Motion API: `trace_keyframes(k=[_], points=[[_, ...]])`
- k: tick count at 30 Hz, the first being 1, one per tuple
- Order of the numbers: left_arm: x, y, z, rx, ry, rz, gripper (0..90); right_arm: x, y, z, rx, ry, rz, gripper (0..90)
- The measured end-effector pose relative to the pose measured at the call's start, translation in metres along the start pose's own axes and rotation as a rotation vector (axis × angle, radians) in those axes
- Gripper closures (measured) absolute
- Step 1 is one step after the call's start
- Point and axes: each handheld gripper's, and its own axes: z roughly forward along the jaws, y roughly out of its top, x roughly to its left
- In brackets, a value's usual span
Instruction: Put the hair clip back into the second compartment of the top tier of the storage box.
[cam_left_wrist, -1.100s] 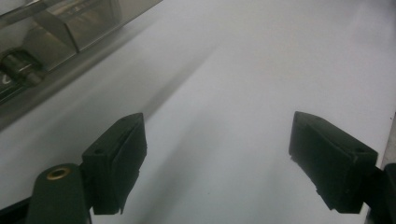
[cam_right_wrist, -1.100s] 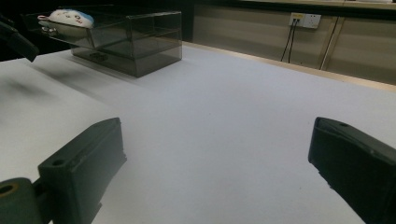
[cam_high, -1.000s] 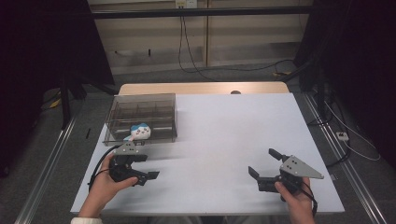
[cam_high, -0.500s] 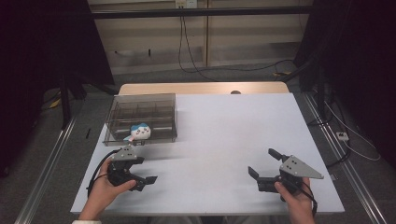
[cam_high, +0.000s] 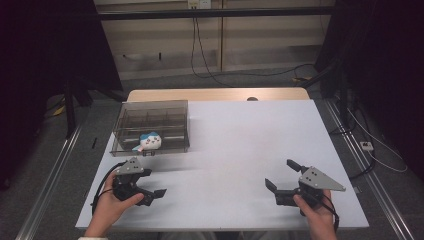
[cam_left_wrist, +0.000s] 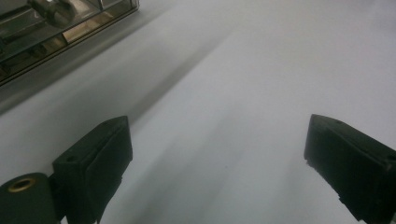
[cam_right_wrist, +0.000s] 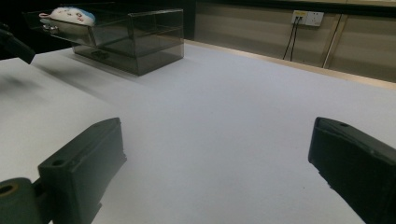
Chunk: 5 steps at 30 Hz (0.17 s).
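Note:
A smoky clear plastic drawer box (cam_high: 152, 122) stands at the table's left rear. A small white and blue plush toy (cam_high: 149, 141) lies at its near side, on what looks like a pulled-out drawer (cam_right_wrist: 60, 25). My left gripper (cam_high: 152, 189) sits in front of the box, apart from it. Its jaws have just been opening and stand wide with only bare table between them (cam_left_wrist: 217, 154). My right gripper (cam_high: 281, 174) rests near the front right, open and empty (cam_right_wrist: 215, 158). The toy (cam_right_wrist: 70, 15) and box (cam_right_wrist: 135, 39) show far off in the right gripper view.
The white table (cam_high: 240, 140) has a wooden strip (cam_high: 215, 95) along its far edge. Metal rails run along the floor on both sides. Cables and a wall socket (cam_right_wrist: 307, 17) lie beyond the table.
My left gripper has drawn back slightly from the box toward the near edge, and its jaws have spread wider. The right gripper and the toy have stayed put.

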Motion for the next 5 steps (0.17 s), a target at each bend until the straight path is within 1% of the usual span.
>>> trace_keyframes(k=[5], points=[[0.0003, -0.0002, -0.0004, -0.012, 0.009, -0.006, 8.0, -0.0008, 0.0001, 0.0002, 0.004, 0.0, 0.012, 2.7]])
